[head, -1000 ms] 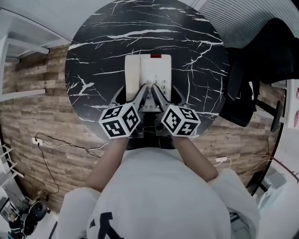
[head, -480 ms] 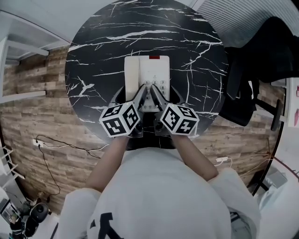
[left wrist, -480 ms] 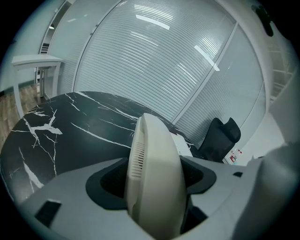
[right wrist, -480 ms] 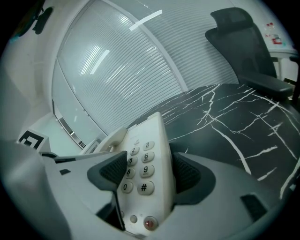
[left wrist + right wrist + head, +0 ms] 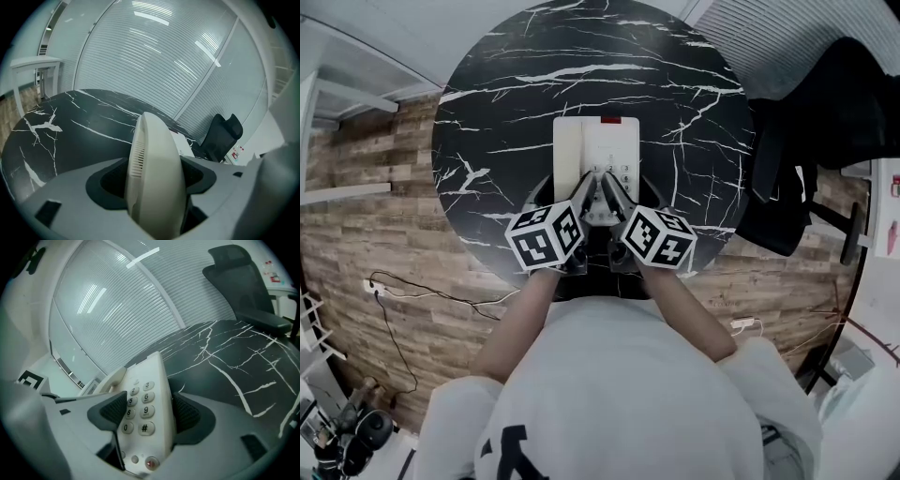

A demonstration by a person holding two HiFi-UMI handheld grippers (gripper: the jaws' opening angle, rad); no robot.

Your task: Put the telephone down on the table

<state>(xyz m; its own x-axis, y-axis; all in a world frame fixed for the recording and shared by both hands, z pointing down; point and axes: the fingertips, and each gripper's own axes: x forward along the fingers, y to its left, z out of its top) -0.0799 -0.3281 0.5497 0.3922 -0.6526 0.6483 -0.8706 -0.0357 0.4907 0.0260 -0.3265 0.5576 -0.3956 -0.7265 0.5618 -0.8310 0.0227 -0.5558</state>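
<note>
A white desk telephone [image 5: 595, 155] with its handset on the left and a keypad on the right is over the round black marble table [image 5: 506, 94], near its front edge. My left gripper [image 5: 584, 192] is shut on the handset side [image 5: 152, 173] of the telephone's near end. Shut on the keypad side [image 5: 143, 408] is my right gripper [image 5: 614, 194]. Both grippers are side by side, and their marker cubes hide the telephone's near end in the head view. Whether the base touches the table top cannot be told.
A black office chair [image 5: 825, 122] stands close to the table's right edge. A white shelf frame [image 5: 337, 94] is at the left. On the wooden floor, cables [image 5: 412, 286] run by the person's left side.
The telephone and both grippers have sunk a little toward the table top and drawn slightly nearer the person. Both grips are unchanged.
</note>
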